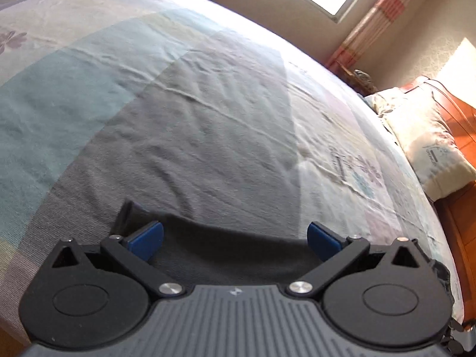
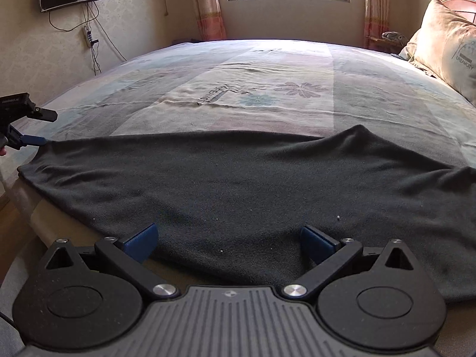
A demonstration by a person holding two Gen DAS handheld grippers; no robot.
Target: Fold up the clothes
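On the bed (image 2: 267,68), a dark garment (image 2: 238,184) lies ahead of my right tongs (image 2: 229,242) and left tongs (image 1: 235,239), both spread apart, so I'd clamp its near edge next.

One dark charcoal garment (image 2: 238,184), soft and fleecy-looking, lies spread flat and wide across the near part of the bed. Its far edge runs almost straight, rising to a small peak towards the right. The left end narrows and drapes a little over the bed's side. A few pale specks of lint dot the near part. In the left wrist view only a dark strip of cloth (image 1: 235,250) shows, its edge curving gently.
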